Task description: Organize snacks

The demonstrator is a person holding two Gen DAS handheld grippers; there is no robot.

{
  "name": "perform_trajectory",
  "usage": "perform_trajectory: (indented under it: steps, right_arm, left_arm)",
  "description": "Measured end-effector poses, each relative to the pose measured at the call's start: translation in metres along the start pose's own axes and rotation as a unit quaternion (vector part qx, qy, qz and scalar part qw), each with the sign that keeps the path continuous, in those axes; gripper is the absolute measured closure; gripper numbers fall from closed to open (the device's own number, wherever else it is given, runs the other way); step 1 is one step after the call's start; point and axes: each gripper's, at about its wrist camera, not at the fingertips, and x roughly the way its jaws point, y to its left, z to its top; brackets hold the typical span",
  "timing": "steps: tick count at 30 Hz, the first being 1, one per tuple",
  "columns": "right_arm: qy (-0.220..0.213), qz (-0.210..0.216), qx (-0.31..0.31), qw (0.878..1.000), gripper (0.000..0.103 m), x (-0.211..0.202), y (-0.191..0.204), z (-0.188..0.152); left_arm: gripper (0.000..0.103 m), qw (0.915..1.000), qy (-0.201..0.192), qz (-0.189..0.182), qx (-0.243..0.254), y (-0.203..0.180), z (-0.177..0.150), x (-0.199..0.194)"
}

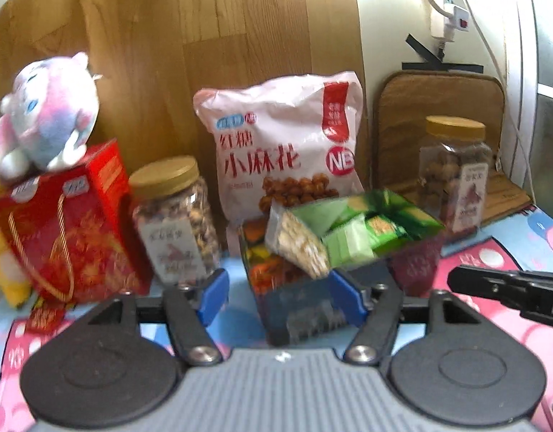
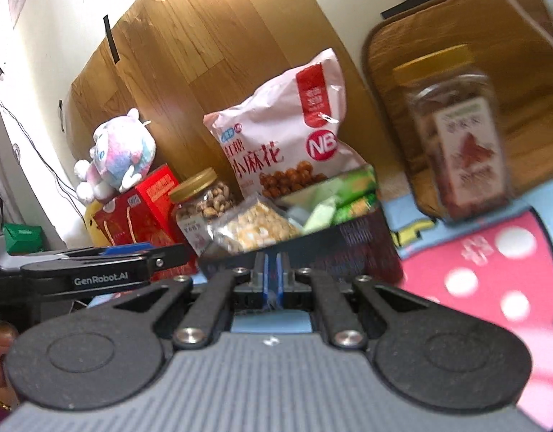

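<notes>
A dark box (image 1: 305, 309) holds green packets (image 1: 370, 230), a clear bag of pale snacks (image 1: 301, 241) and orange items. My left gripper (image 1: 287, 293) is open, its blue fingers either side of the box's near corner. In the right wrist view the same box (image 2: 352, 248) sits just ahead, tilted. My right gripper (image 2: 272, 280) is shut, its blue pads pressed together at the box's near edge; whether they pinch the rim is hidden. A pink snack bag (image 1: 283, 140) stands behind the box. Two nut jars (image 1: 175, 223) (image 1: 456, 172) flank it.
A red gift box (image 1: 71, 223) with a plush toy (image 1: 49, 111) on top stands at left. A brown cushion (image 1: 438, 115) leans on the wall at right, below a power strip (image 1: 449, 3). A wooden board backs the snacks. A pink and blue cartoon cloth (image 2: 492, 270) covers the surface.
</notes>
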Motion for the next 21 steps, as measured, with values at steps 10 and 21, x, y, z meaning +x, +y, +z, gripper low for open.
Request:
perform_trajectory:
  steps: [10, 21]
  right_arm:
    - [0.013, -0.005, 0.025, 1.0, 0.075, -0.043, 0.019, -0.039]
    - [-0.016, -0.014, 0.012, 1.0, 0.061, -0.07, 0.041, -0.051]
  left_arm:
    - [0.0, 0.9998, 0.015, 0.009, -0.014, -0.014, -0.051, -0.041]
    - [0.0, 0.9985, 0.04, 0.021, -0.032, -0.015, -0.082, -0.061]
